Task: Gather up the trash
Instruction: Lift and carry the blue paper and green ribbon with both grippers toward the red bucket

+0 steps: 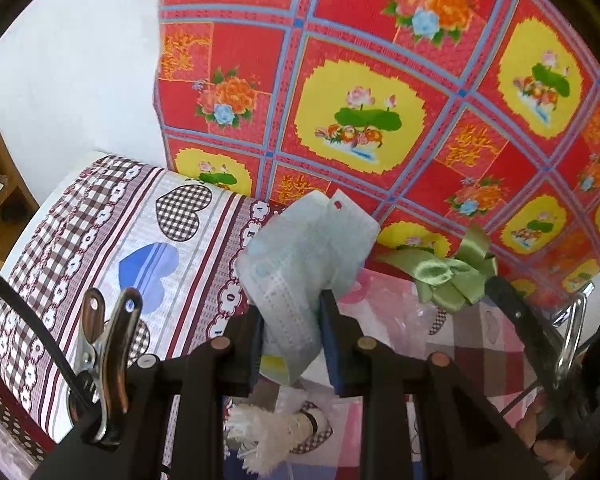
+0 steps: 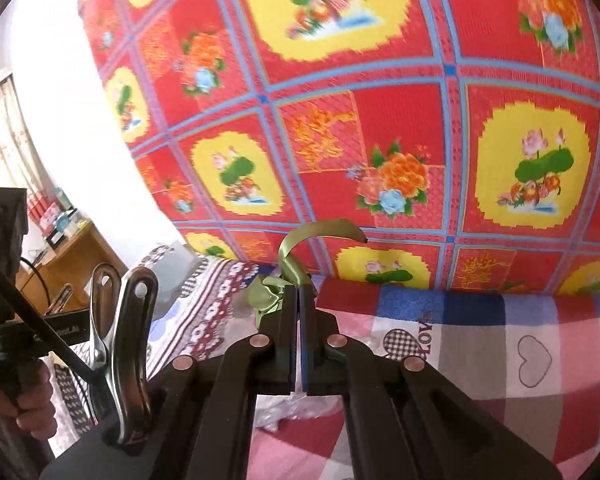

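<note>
1. Red, yellow and blue floral quilt fabric (image 1: 380, 92) rises like a wall behind a bed spread with a pink, white and maroon heart-print sheet (image 1: 100, 240).

2. Just in front of that quilt, the left gripper (image 1: 292, 332) has its jaws partly closed, pinching a crumpled pale-blue disposable face mask (image 1: 300, 264) whose loose upper end stands above the pads.

3. Beside the mask, on the side away from the wooden shelf at the frame edge, the right gripper (image 2: 298, 308) has its jaws pressed together on a bunched olive-green satin ribbon (image 2: 272, 296); one free tail curls up against the quilt.

4. Both pieces of trash appear lifted clear of the sheet, so the pick-up looks done and the carry to a bin, not in view, looks like the step ahead.

5. Below the mask, a frayed white tuft of string or tissue (image 1: 268, 432) lies on the sheet, and clear crinkled plastic film (image 2: 292, 404) rests under the right gripper; both look uncollected.

6. Risk: the ribbon is slick and held only by a small fold, so a quick swing could let it slide free.

7. Risk: the mask's dangling part could snag the ribbon nearby.
</note>
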`<state>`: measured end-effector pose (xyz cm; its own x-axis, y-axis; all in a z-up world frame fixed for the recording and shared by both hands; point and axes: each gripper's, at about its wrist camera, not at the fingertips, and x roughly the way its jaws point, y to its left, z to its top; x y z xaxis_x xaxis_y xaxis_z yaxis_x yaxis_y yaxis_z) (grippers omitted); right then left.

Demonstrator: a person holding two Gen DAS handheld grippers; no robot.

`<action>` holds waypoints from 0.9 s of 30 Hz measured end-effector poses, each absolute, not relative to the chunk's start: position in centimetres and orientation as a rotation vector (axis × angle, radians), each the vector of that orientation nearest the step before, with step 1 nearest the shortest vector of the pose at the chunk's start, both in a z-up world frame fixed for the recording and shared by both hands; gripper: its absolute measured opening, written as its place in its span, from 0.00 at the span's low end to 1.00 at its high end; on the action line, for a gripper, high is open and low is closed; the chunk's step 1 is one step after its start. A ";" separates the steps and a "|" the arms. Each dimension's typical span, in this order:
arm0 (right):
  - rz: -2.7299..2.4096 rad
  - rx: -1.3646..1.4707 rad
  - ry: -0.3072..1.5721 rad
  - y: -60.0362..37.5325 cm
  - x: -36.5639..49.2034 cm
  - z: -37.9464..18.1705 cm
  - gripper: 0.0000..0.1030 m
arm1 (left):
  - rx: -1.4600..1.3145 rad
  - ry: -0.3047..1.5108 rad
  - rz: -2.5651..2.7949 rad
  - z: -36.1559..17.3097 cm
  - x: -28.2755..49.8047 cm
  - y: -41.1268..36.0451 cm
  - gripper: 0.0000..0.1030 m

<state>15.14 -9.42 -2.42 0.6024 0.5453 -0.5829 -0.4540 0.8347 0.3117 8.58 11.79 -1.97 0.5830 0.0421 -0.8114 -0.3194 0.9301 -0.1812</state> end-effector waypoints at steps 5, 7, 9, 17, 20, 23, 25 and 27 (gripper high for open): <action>0.608 0.130 0.701 -8.4 13.0 -1.1 0.02 | -0.336 0.915 0.219 -1.2 6.5 12.2 0.26; 0.619 0.116 0.693 -7.7 12.1 -0.6 0.02 | -0.348 0.907 0.218 -0.8 5.8 12.7 0.26; 0.622 0.109 0.688 -7.0 11.2 -0.2 0.02 | -0.356 0.899 0.217 -0.5 5.1 13.3 0.26; 0.615 0.078 0.679 -3.3 7.1 0.7 0.02 | -0.367 0.885 0.192 0.7 1.6 16.2 0.26; 0.616 0.065 0.671 -1.6 5.2 1.3 0.02 | -0.373 0.878 0.185 1.3 -0.2 17.6 0.26; 0.620 0.053 0.659 0.2 3.2 2.0 0.02 | -0.379 0.868 0.185 1.9 -2.3 19.3 0.26; 0.628 0.052 0.653 1.5 1.7 2.4 0.02 | -0.379 0.862 0.188 2.2 -3.5 20.3 0.26; 0.634 0.047 0.648 2.6 0.6 2.7 0.02 | -0.376 0.855 0.193 2.6 -5.0 21.4 0.26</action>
<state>0.56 2.59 2.69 0.6167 0.5645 -0.5486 -0.5360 0.8116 0.2326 -5.02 21.39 2.62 0.6443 0.0163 -0.7646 -0.3139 0.9173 -0.2450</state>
